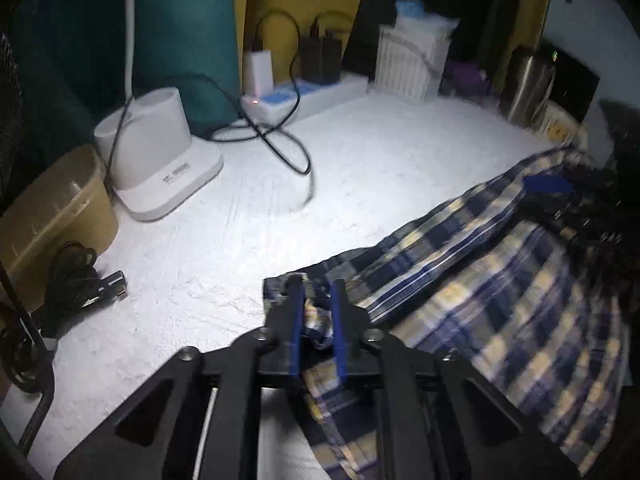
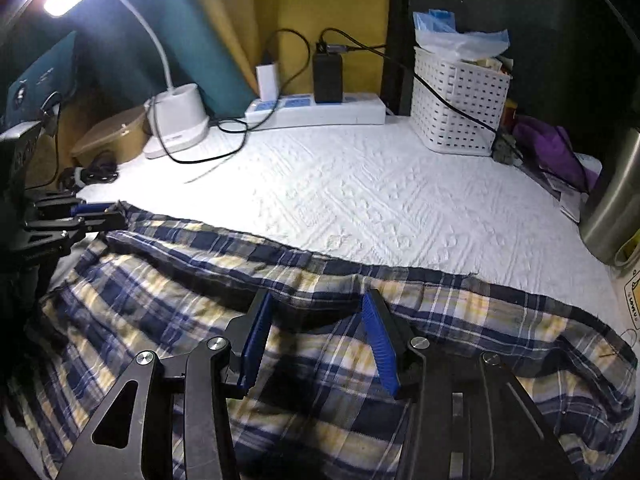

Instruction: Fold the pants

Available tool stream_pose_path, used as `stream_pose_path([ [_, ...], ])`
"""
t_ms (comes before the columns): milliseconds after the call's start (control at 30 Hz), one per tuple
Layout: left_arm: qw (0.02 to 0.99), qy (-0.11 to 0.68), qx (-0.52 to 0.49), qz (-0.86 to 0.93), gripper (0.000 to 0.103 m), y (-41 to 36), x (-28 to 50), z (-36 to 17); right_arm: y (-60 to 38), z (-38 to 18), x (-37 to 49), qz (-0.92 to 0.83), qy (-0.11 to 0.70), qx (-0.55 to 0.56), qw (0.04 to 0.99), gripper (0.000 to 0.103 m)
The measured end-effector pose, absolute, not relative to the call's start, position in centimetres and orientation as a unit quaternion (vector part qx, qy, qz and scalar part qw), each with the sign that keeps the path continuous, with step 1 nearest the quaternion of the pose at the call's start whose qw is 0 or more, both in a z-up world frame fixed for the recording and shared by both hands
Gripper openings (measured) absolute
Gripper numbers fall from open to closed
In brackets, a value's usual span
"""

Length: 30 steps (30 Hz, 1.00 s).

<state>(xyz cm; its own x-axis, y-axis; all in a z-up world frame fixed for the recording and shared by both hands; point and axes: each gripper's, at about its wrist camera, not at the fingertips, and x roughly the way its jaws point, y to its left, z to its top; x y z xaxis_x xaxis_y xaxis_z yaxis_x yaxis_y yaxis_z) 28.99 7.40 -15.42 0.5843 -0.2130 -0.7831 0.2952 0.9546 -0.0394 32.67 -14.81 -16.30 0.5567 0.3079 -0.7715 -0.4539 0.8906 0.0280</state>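
- The plaid pants (image 2: 320, 352), blue, navy and cream, lie rumpled along the near side of the white quilted surface (image 2: 360, 200).
- Left tool (image 1: 316, 280) angles down, pinching bunched pants fabric.
- Right tool (image 2: 316, 300) angles down, half-open, its 2 pads astride a fabric ridge.

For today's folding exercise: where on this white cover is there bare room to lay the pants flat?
Bare: the white cover between the plaid pants and the power strip. Crowded: the back edge, from lamp base to white basket, and the steel flask at right.

Rumpled plaid pants (image 2: 320, 344), seemingly folded lengthwise
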Motion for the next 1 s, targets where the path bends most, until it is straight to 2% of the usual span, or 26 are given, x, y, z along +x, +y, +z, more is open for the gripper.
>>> stream_pose_path([
  [167, 0.895, 0.426, 0.058, -0.121, 0.004, 7.7, 29.8, -15.4, -15.0, -16.5, 33.6, 0.182, 0.438, -0.096, 0.875, 0.049],
  [333, 0.905, 0.409, 0.062, -0.101, 0.004, 8.1, 30.4, -14.8, -16.1, -14.3, 32.0, 0.16, 0.424, -0.095, 0.886, 0.05],
  [400, 0.91, 0.398, 0.051, -0.101, 0.004, 8.5, 30.3, -14.3, -16.2, -13.3, 31.6, 0.156, 0.415, -0.096, 0.891, 0.063],
  [433, 0.913, 0.392, 0.044, -0.102, 0.004, 8.6, 30.3, -14.1, -16.1, -12.7, 31.5, 0.156, 0.407, -0.097, 0.895, 0.08],
  [467, 0.917, 0.384, 0.031, -0.104, 0.004, 8.9, 30.2, -13.8, -16.0, -12.4, 31.6, 0.156, 0.401, -0.097, 0.897, 0.089],
  [633, 0.911, 0.4, 0.032, -0.094, 0.005, 8.4, 30.6, -14.3, -14.2, -13.3, 34.1, 0.163, 0.404, -0.112, 0.893, 0.089],
  [700, 0.904, 0.416, 0.036, -0.092, 0.01, 8.1, 30.6, -14.9, -13.4, -14.4, 34.9, 0.166, 0.415, -0.121, 0.886, 0.089],
  [733, 0.902, 0.42, 0.036, -0.09, 0.024, 8.2, 30.4, -15.0, -13.1, -14.9, 35.1, 0.167, 0.421, -0.125, 0.883, 0.089],
  [767, 0.903, 0.42, 0.034, -0.087, 0.044, 8.3, 30.2, -14.9, -12.7, -15.6, 35.4, 0.166, 0.427, -0.132, 0.879, 0.089],
  [833, 0.905, 0.415, 0.015, -0.088, 0.056, 8.7, 29.7, -14.6, -12.0, -16.8, 35.7, 0.156, 0.433, -0.152, 0.875, 0.089],
  [1000, 0.9, 0.426, 0.031, -0.084, 0.056, 8.5, 30.0, -15.3, -12.0, -18.3, 37.1, 0.133, 0.44, -0.149, 0.875, 0.089],
])
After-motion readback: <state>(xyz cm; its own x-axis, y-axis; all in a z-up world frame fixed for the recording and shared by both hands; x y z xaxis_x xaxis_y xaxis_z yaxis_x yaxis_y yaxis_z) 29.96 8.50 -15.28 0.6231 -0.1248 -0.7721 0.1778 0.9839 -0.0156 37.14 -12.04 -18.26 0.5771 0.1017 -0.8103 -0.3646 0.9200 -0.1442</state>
